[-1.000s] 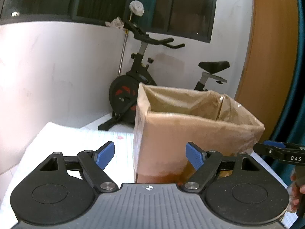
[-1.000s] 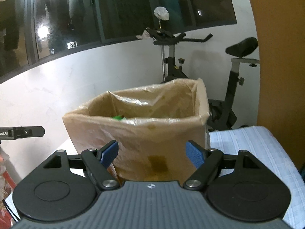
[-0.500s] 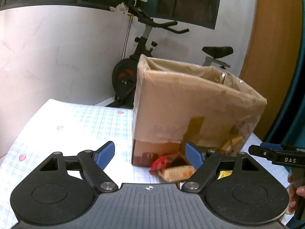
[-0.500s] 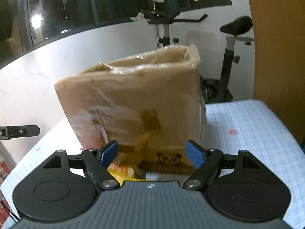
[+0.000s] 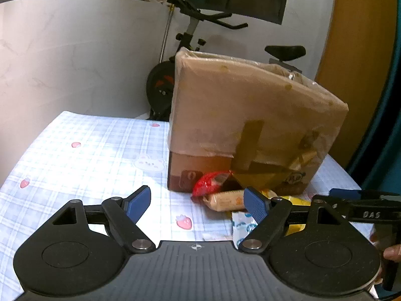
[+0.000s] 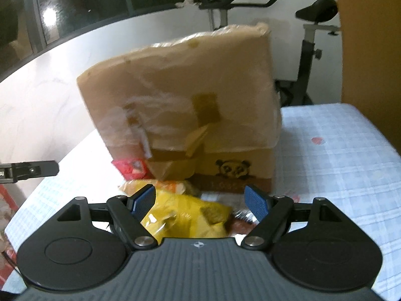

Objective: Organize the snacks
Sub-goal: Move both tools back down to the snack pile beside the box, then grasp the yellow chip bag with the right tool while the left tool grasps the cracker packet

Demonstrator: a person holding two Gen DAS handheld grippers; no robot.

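Both hand-held grippers are spread wide and hold nothing. The left hand-held gripper [image 5: 196, 204] and the right hand-held gripper [image 6: 200, 202] face the same cardboard box [image 5: 250, 125], which stands on the checked tabletop [image 5: 87, 150] and is draped in a plastic liner.

The snacks lie in a loose pile on the tabletop at the foot of the box, touching or just beside its lower edge:

- Red snack packet [image 5: 213, 181]: against the box, at 12 o'clock from the left fingers.
- Tan biscuit pack [image 5: 225, 200]: just in front of the red packet, at about 1 o'clock from the left hand-held gripper. Its long axis runs roughly 9 to 3 o'clock, across the gripper's approach line.
- White-and-blue sachet [image 5: 241, 228]: partly hidden behind the right finger of the left hand-held gripper.
- Yellow snack bag [image 6: 185, 218]: directly between the right fingers in the right wrist view, at 12 o'clock and very near.

Judgement: the right hand-held gripper is nearer to the yellow bag; the left is better placed for the biscuit pack. The biscuit pack's crosswise axis would call for a wrist turn before closing across its narrow width.
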